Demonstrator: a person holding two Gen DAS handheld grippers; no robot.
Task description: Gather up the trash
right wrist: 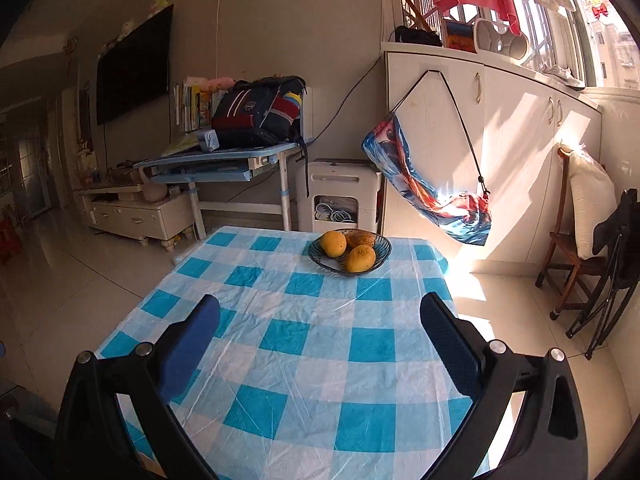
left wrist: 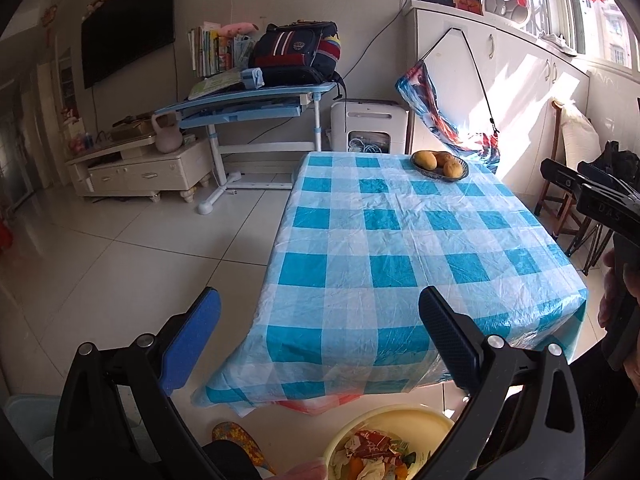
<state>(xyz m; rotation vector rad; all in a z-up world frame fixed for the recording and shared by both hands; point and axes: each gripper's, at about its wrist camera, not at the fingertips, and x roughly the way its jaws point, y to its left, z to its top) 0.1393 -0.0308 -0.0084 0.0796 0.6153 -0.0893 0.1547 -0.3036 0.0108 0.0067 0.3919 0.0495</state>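
While its 2 blue-padded fingers stand wide apart with nothing between them, the left gripper [left wrist: 320, 312] hangs off the near edge of the table [left wrist: 400, 248], above the floor. Directly below it, at the bottom of the left wrist view, sits a pale yellow basin [left wrist: 416, 420] holding the trash [left wrist: 376, 454]: crumpled wrappers, red-printed paper and what may be orange peel, though the frame edge cuts it off. A colourful patterned object [left wrist: 236, 436] lies on the floor just beside the basin; what it is cannot be told.

Over the tabletop, the right gripper [right wrist: 320, 312] is likewise spread open and empty, its body also showing at the right edge of the left wrist view. A blue-and-white checked tablecloth [right wrist: 304, 344] covers the table. At the far end stands a dark glass fruit bowl [right wrist: 350, 256] with 3 yellow-brown fruits.

Beyond the table are a blue desk [left wrist: 248, 100] bearing a backpack [left wrist: 296, 52], a wall-mounted TV [left wrist: 128, 24], and white cabinets [right wrist: 520, 120] in sunlight.
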